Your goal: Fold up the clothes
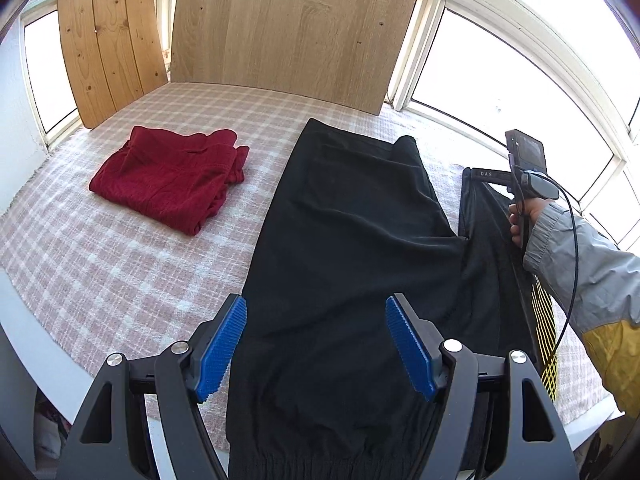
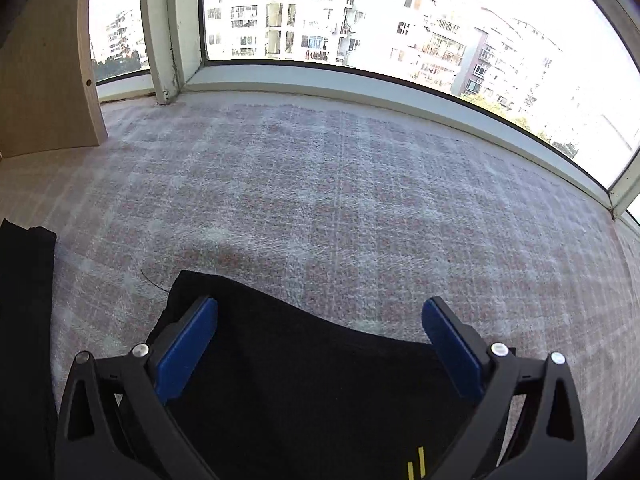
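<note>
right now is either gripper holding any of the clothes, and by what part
Nothing is held. The left gripper stands open above the black trousers, and the right gripper stands open above the black garment with yellow stripes.

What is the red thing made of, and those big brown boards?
The red garment looks like soft matte knit or cotton cloth: it wrinkles and folds. The boards look like light wood or wood-look laminate, with visible grain and knots; which one is unclear.

Left wrist view angled steeply down, close above black trousers (image 1: 352, 240), facing wooden boards (image 1: 296, 24). Right wrist view pitched down toward window (image 2: 360, 12), close over surface (image 2: 340, 184). Shared: trousers, checked blanket.
</note>
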`<state>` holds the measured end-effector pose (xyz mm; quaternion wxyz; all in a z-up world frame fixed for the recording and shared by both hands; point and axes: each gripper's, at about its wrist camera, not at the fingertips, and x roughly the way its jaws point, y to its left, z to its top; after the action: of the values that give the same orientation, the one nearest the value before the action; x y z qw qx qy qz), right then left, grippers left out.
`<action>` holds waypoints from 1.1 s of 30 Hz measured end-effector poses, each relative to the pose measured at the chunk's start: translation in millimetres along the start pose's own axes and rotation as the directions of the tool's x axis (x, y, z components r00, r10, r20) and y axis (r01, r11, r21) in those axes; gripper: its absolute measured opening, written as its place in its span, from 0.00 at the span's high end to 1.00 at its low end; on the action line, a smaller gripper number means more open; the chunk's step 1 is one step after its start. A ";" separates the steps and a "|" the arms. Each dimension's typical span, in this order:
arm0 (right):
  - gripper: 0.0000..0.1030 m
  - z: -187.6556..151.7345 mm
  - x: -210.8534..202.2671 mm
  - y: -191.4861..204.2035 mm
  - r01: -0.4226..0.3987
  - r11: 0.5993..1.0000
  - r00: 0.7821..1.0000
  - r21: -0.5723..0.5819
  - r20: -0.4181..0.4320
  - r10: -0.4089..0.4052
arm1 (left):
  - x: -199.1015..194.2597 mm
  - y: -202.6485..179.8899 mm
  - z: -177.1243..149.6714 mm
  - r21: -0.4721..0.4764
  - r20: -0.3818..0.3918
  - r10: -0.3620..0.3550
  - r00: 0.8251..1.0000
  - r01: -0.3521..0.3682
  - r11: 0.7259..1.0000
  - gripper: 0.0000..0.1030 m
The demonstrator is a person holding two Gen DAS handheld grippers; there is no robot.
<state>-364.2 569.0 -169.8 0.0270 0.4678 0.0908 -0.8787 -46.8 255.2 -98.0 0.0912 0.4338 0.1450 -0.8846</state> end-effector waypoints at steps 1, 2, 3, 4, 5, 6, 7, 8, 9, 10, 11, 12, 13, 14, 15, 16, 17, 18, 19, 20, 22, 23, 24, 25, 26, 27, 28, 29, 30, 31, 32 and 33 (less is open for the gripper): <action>0.04 1.1 -8.2 3.9 -0.009 1.000 1.000 -0.006 0.014 0.009 | -0.7 3.2 0.8 -0.008 0.002 0.003 1.000 -0.003 1.000 0.32; 0.04 1.5 -19.3 9.3 -0.026 1.000 0.999 -0.012 0.037 0.026 | -1.1 5.9 1.8 -0.018 0.005 0.004 1.000 -0.003 1.000 0.32; 0.04 1.2 -31.1 19.3 -0.061 0.998 0.997 -0.028 0.053 0.063 | -1.1 8.4 3.2 -0.027 0.009 0.005 1.000 -0.004 1.000 0.32; 0.04 1.0 -41.1 33.3 -0.098 0.994 0.993 -0.055 0.061 0.102 | 0.4 9.7 4.8 -0.031 0.011 0.005 1.000 -0.004 0.999 0.32; 0.04 1.3 -46.8 51.1 -0.134 0.987 0.988 -0.087 0.062 0.140 | 1.9 11.1 6.5 -0.036 0.013 0.005 1.000 -0.004 0.999 0.32; 0.04 1.8 -51.1 70.1 -0.171 0.978 0.982 -0.120 0.058 0.179 | 3.4 12.4 8.1 -0.039 0.015 0.005 1.000 -0.004 0.999 0.32; 0.04 2.3 -55.4 89.0 -0.207 0.966 0.975 -0.152 0.054 0.218 | 4.7 12.4 9.6 -0.038 0.015 0.004 1.000 -0.003 0.999 0.32; 0.04 3.4 -55.9 110.4 -0.233 0.954 0.968 -0.190 0.047 0.246 | 5.9 12.5 11.1 -0.037 0.015 0.003 1.000 -0.002 0.999 0.32; 0.04 4.2 -51.0 129.8 -0.225 0.945 0.969 -0.237 0.044 0.242 | 7.0 12.5 12.5 -0.036 0.016 0.002 1.000 -0.001 0.999 0.32; 0.04 4.7 -44.6 147.9 -0.204 0.937 0.973 -0.285 0.044 0.225 | 5.8 12.7 13.4 -0.035 0.020 -0.002 1.000 0.003 0.999 0.32; 0.04 5.5 -34.8 160.4 -0.172 0.931 0.980 -0.323 0.038 0.194 | 4.5 13.1 14.0 -0.034 0.023 -0.008 1.000 0.009 0.999 0.32; 0.03 9.0 -26.9 161.0 -0.164 0.932 0.982 -0.322 0.037 0.186 | 3.3 13.5 14.6 -0.027 0.022 -0.017 1.000 0.017 0.999 0.32; 0.03 13.6 -20.3 157.6 -0.169 0.936 0.981 -0.307 0.038 0.190 | 2.4 13.5 15.4 -0.012 0.021 -0.023 1.000 0.023 1.000 0.32; 0.03 18.1 -13.8 154.1 -0.174 0.940 0.980 -0.292 0.040 0.194 | 1.6 13.6 16.0 0.007 0.021 -0.023 1.000 0.023 1.000 0.32; 0.03 24.8 -8.4 150.3 -0.160 0.947 0.983 -0.279 0.043 0.179 | 1.4 14.5 16.5 0.025 0.023 -0.021 1.000 0.021 0.999 0.32; 0.03 32.5 -3.5 146.3 -0.139 0.954 0.987 -0.267 0.047 0.157 | 2.1 15.9 17.2 0.039 0.021 -0.022 1.000 0.021 0.999 0.32; 0.03 40.1 1.4 142.3 -0.117 0.960 0.990 -0.255 0.051 0.134 | 3.2 18.4 18.9 0.047 0.015 -0.029 0.999 0.028 0.998 0.32; 0.03 47.8 6.2 138.3 -0.095 0.965 0.992 -0.243 0.055 0.111 | 4.8 21.3 20.8 0.049 0.008 -0.040 0.999 0.039 0.998 0.32; 0.03 51.2 5.6 136.0 -0.086 0.969 0.994 -0.231 0.052 0.100 | 6.7 24.5 23.4 0.050 0.001 -0.051 0.999 0.051 0.997 0.32; 0.05 52.8 2.6 134.3 -0.081 0.972 0.994 -0.219 0.048 0.094 | 9.4 28.2 27.3 0.049 -0.002 -0.062 0.998 0.062 0.997 0.32; 0.05 44.7 -19.4 140.3 -0.105 0.968 0.990 -0.228 0.073 0.124 | 14.5 35.6 35.6 0.044 -0.007 -0.082 0.997 0.082 0.996 0.32; 0.05 37.7 -32.0 146.8 -0.120 0.963 0.986 -0.241 0.083 0.144 | 17.0 40.0 40.4 0.042 -0.009 -0.097 0.995 0.097 0.994 0.32; 0.05 29.7 -41.8 157.3 -0.140 0.955 0.983 -0.261 0.080 0.166 | 19.1 43.5 44.9 0.042 -0.010 -0.109 0.994 0.110 0.993 0.32; 0.05 21.1 -46.8 172.1 -0.158 0.943 0.981 -0.291 0.065 0.184 | 21.5 46.5 49.3 0.043 -0.011 -0.120 0.993 0.121 0.992 0.32; 0.05 12.5 -50.4 188.0 -0.174 0.930 0.979 -0.324 0.047 0.200 | 23.7 49.3 53.9 0.045 -0.011 -0.131 0.991 0.132 0.990 0.32; 0.05 6.5 -49.3 204.1 -0.183 0.916 0.978 -0.358 0.029 0.206 | 26.2 52.3 58.4 0.047 -0.013 -0.140 0.990 0.140 0.989 0.32; 0.05 3.6 -44.7 218.4 -0.178 0.903 0.980 -0.391 0.017 0.200 | 28.3 54.9 62.1 0.052 -0.013 -0.144 0.990 0.144 0.988 0.32; 0.04 3.9 -40.6 227.7 -0.163 0.899 0.981 -0.407 0.031 0.192 | 30.3 57.5 65.7 0.056 -0.014 -0.148 0.989 0.148 0.987 0.32; 0.04 9.0 -35.8 231.0 -0.144 0.908 0.983 -0.393 0.050 0.177 | 30.7 59.4 68.0 0.061 -0.014 -0.147 0.989 0.148 0.987 0.32; 0.04 17.2 -29.4 227.3 -0.141 0.926 0.985 -0.351 0.044 0.167 | 31.0 61.3 70.2 0.066 -0.014 -0.147 0.989 0.148 0.987 0.32; 0.04 25.9 -22.5 221.5 -0.145 0.943 0.987 -0.301 0.028 0.160 | 30.7 63.4 71.3 0.070 -0.014 -0.148 0.989 0.149 0.986 0.32; 0.04 32.2 -20.9 213.8 -0.128 0.958 0.990 -0.255 0.019 0.137 | 30.5 65.2 71.8 0.075 -0.018 -0.151 0.988 0.152 0.986 0.31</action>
<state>-350.5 352.4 -163.7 0.1470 0.4493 0.1702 -0.8646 -99.8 168.6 -92.0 0.0062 0.4300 0.1444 -0.8912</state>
